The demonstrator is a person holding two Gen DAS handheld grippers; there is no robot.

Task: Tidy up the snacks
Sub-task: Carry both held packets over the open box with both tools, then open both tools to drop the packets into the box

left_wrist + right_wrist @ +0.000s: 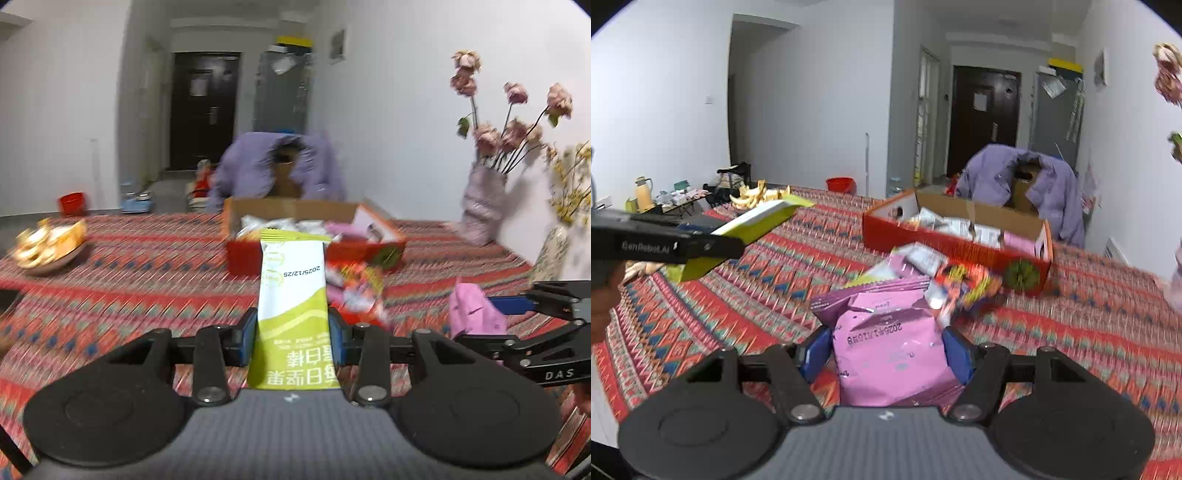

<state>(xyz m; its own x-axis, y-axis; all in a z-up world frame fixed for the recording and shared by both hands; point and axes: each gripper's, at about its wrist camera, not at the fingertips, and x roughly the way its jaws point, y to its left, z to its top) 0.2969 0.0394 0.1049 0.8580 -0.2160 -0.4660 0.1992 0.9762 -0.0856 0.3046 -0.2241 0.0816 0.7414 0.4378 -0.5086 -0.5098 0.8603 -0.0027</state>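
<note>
Patterned tablecloth, snack-filled cardboard box

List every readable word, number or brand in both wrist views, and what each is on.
"2025/12/25": green-and-white snack bar, upside down.
"DAS": right gripper body.
"GenRobot.AI": left gripper side, faint.
Date code starting "2026": pink snack bag, upside down, rest blurred.
Chinese lettering on the bar: unreadable.

Left tongs and right tongs both clamped, raised.
</note>
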